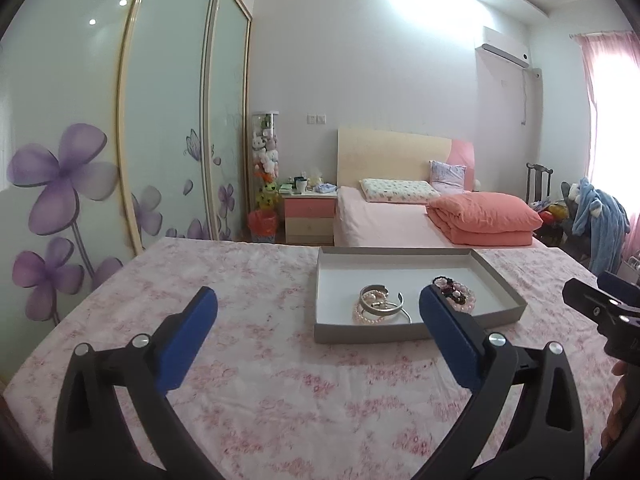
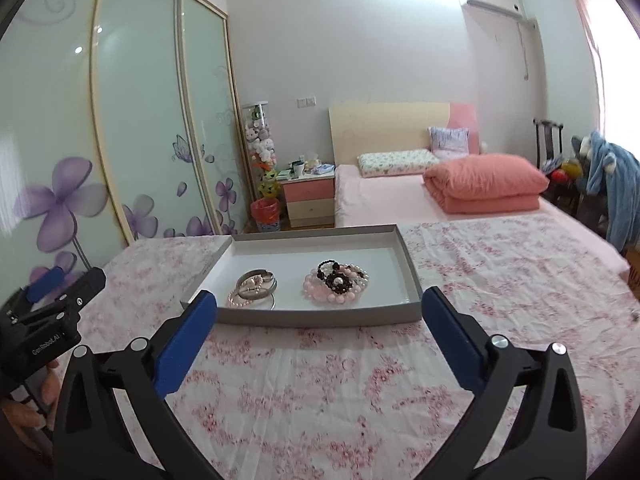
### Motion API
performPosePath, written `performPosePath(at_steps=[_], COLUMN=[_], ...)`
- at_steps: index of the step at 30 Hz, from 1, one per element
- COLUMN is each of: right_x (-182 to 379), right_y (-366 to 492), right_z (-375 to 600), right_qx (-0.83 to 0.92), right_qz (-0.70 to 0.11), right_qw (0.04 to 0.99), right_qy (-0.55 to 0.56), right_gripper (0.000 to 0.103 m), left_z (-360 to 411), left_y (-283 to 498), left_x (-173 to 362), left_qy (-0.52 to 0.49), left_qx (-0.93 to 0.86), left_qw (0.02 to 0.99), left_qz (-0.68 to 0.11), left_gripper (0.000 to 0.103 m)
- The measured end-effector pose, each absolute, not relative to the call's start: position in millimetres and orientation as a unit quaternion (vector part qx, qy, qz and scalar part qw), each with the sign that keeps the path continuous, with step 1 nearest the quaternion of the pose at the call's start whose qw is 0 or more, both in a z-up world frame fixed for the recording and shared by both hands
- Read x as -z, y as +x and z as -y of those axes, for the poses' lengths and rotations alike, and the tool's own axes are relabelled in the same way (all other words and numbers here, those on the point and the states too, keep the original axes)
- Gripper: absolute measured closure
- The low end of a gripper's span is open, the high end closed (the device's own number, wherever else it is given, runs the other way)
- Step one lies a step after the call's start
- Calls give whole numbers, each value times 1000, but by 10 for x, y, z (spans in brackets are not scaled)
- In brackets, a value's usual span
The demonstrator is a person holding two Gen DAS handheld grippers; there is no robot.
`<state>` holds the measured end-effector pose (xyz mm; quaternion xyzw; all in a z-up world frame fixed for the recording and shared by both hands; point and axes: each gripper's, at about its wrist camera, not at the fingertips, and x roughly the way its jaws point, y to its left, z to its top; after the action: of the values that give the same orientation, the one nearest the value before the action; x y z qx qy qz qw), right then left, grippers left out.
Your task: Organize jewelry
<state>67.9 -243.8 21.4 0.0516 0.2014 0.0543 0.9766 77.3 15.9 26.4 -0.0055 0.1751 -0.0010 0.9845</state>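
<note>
A shallow grey box (image 1: pixel 416 330) (image 2: pixel 320 317) lies on the pink floral cloth. Inside it are two heaps. On the left are silver bangles with a pink pearl bracelet (image 1: pixel 378 304) (image 2: pixel 253 289). On the right are pink and dark bead bracelets (image 1: pixel 456 294) (image 2: pixel 338 282). My left gripper (image 1: pixel 318 300) is open and empty, held above the cloth just left of the box. My right gripper (image 2: pixel 320 302) is open and empty, in front of the box's near wall. Each gripper shows at the edge of the other's view.
The floral cloth (image 2: pixel 360 392) covers the table. Behind it are a bed with an orange quilt (image 1: pixel 484 218), a nightstand (image 1: pixel 310 212), sliding wardrobe doors (image 1: pixel 168 112) on the left, and a chair with blue clothing (image 1: pixel 600 216) on the right.
</note>
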Motion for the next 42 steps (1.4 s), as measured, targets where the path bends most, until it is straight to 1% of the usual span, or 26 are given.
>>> performPosePath(at_steps=[13, 42], right_x=[-129, -78], right_y=[348, 314], right_z=[2388, 2406], right_qx=[-29, -41], right_qz=[-159, -162], right_qw=[986, 985], right_qy=[27, 39], right_gripper=[2, 2], left_z=[-77, 19], left_y=[477, 438], left_x=[-158, -91], left_qy=[0, 12], left_qx=[8, 10], left_qw=[985, 984], left_qz=[-171, -175], left_gripper=[4, 4])
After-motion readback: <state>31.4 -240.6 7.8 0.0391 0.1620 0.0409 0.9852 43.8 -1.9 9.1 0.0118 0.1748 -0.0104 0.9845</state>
